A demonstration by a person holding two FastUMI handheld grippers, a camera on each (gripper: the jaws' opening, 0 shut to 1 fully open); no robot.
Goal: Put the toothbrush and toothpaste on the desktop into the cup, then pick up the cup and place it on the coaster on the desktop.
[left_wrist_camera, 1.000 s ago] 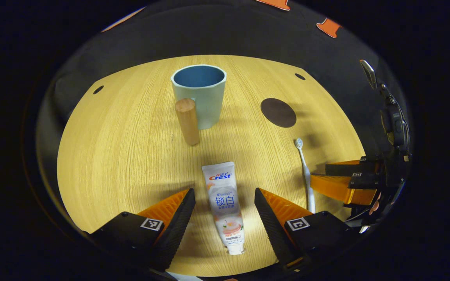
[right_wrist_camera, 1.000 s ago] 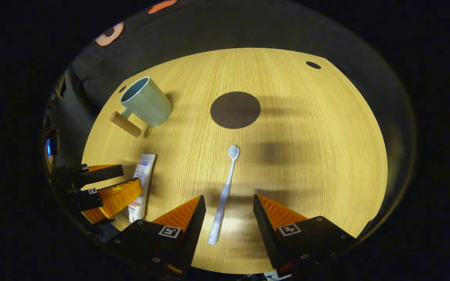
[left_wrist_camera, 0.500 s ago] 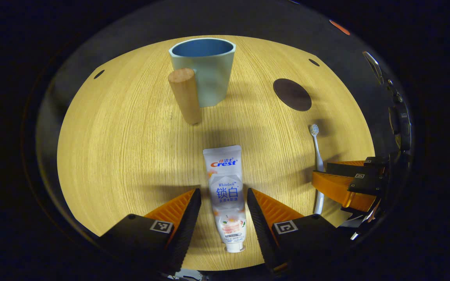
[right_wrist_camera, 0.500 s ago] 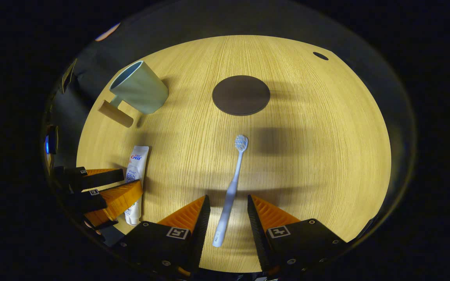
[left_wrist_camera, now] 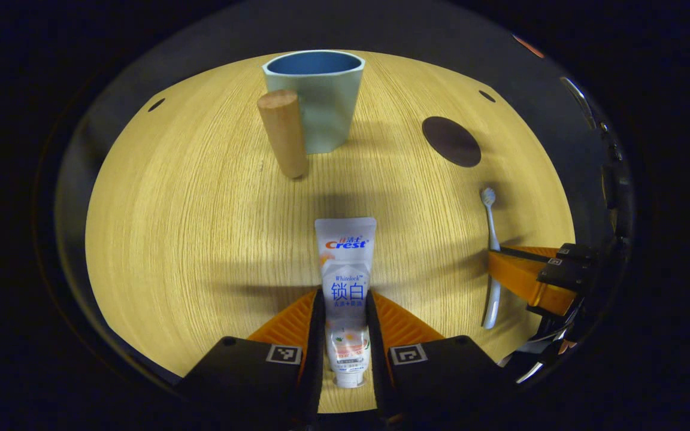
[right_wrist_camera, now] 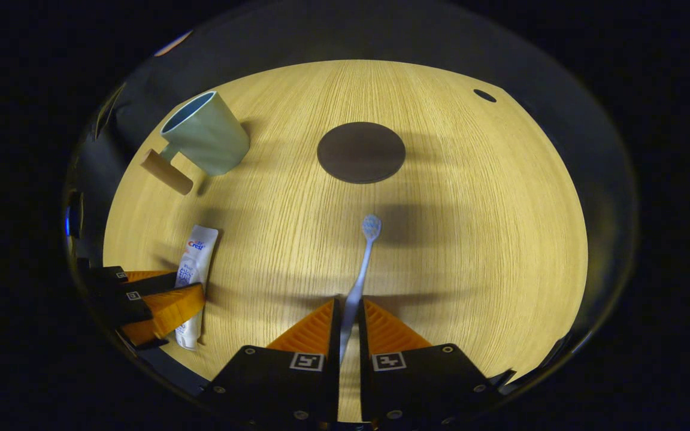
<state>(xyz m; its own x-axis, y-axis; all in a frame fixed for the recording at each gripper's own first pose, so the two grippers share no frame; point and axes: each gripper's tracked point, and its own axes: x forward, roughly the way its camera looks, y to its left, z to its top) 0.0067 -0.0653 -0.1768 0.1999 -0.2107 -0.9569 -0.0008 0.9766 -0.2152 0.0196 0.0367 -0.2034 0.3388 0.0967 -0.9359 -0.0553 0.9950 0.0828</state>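
The pale green, blue-lined cup with a round wooden handle served as the reference point and stood upright on the light wood-grain desktop.

The white toothpaste tube with printed label lay flat on the near side of the cup. Its long axis ran roughly toward the cup, crimped end nearer the cup and cap nearer the camera. The left gripper had its jaws drawn in against both sides of the tube's lower half, gripping it; the tube appeared to be resting on the desktop, though actual lift could not be judged.

The slim pale-blue toothbrush with white bristles lay to the right of the tube, farther from the cup, head pointing away from the camera. The right gripper was closed on its handle, with the fingers on either side of the shaft.

The left gripper was the nearer to the cup, so the tube was judged the likelier first insertion. It would need tipping upright over the open mouth.

The dark round flat coaster lay to the right of the cup, well apart from it and bare. The desktop around the cup looked unobstructed.
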